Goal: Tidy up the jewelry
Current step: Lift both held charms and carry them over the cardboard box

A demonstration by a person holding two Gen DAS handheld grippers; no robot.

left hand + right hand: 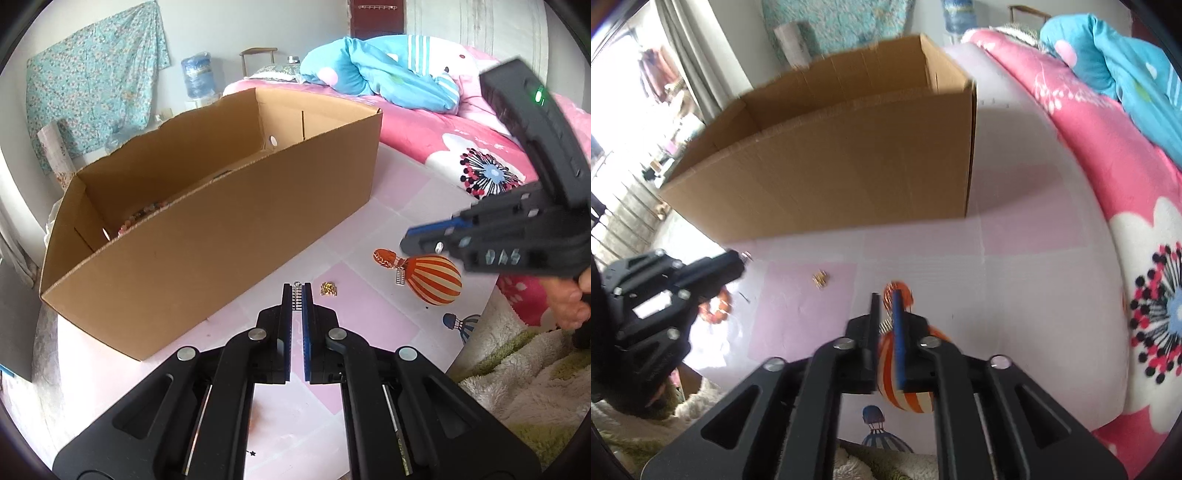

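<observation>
The left gripper [297,295] is pinching a small silver ladder-shaped pendant [296,295] between nearly closed jaws, just above the pink-checked desk [369,229] beside the open brown cardboard box [221,236]. The right gripper [885,310] is hovering over an orange ornament [899,291], jaws narrowly parted, gripping nothing clearly.

Brown cardboard box [221,236]; pink-white checked tabletop [369,206] w/ orange-striped balloon print [432,278]; gold trinket [328,288], prob. earrings.

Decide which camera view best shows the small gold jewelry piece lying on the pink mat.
The left wrist view: the small gold jewelry piece appears sharp, just beyond the left gripper. The right wrist view shows it blurred and less distinct.
</observation>
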